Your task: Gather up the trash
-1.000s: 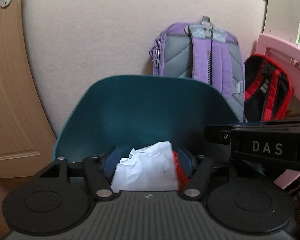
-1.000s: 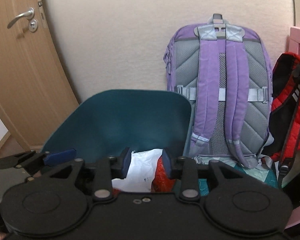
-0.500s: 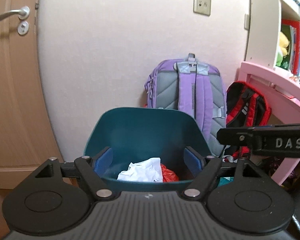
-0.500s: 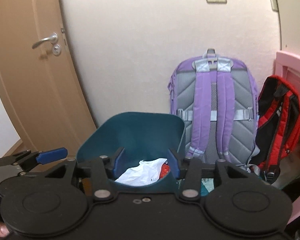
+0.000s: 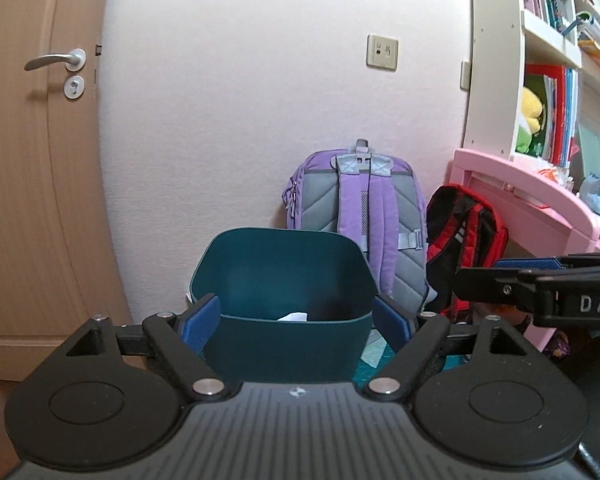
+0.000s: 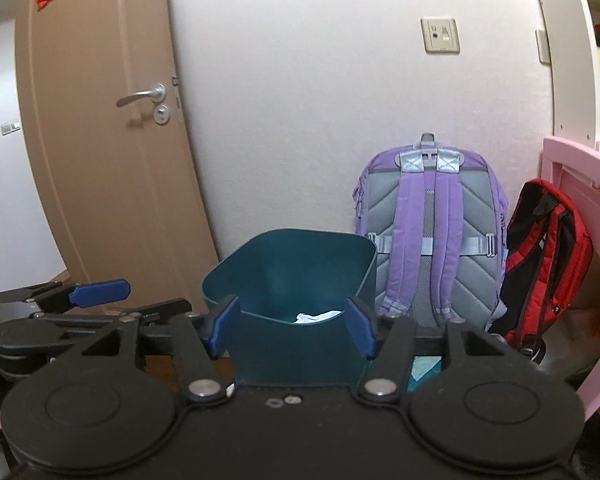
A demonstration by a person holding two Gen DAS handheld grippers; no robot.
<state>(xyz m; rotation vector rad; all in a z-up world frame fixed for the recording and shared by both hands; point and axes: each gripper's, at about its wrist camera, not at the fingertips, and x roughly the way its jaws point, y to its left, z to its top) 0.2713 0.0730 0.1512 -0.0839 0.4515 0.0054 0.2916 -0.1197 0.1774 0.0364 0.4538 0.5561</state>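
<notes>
While paired with spread, empty jaws, just been opening: left gripper (image 5: 296,322) and right gripper (image 6: 292,330), low centre of each view. Teal bin (image 5: 284,344) at centre frame against wall; white paper (image 6: 318,316) inside, below rim. Drop step judged done. Next: seek more trash elsewhere.

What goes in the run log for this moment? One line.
left gripper: open, empty | right gripper: open, empty | white paper: in teal bin
</notes>
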